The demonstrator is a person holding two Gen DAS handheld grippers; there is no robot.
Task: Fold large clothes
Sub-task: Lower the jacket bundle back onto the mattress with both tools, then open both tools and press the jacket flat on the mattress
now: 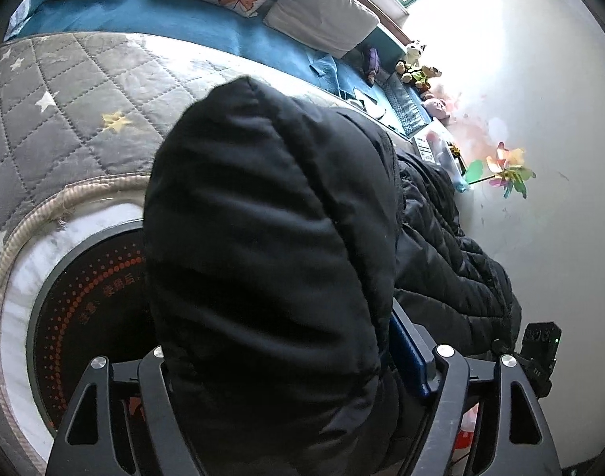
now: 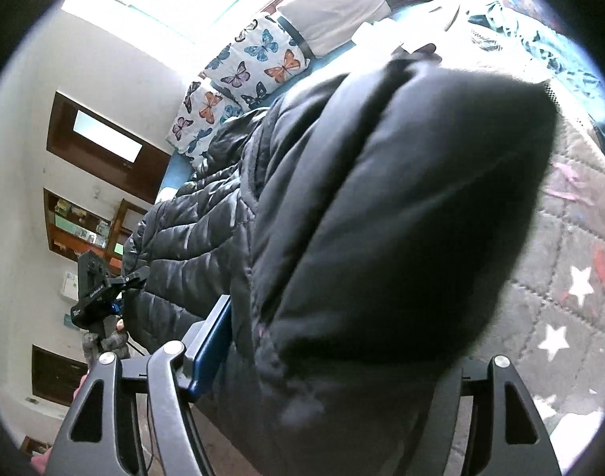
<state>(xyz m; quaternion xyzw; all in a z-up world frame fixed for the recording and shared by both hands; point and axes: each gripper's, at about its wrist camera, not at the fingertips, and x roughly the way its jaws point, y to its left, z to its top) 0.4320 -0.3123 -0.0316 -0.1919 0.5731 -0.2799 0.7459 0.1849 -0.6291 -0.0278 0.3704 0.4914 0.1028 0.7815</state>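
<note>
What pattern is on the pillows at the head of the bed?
Coloured butterflies on white, on the pillows: blue, orange and purple. Clearest in the right wrist view.

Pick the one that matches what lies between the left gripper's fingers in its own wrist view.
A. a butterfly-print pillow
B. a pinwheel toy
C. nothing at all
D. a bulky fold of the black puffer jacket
D: in the left wrist view a thick fold of the black puffer jacket fills the gap between the left gripper fingers, over the star-patterned quilt.
</note>
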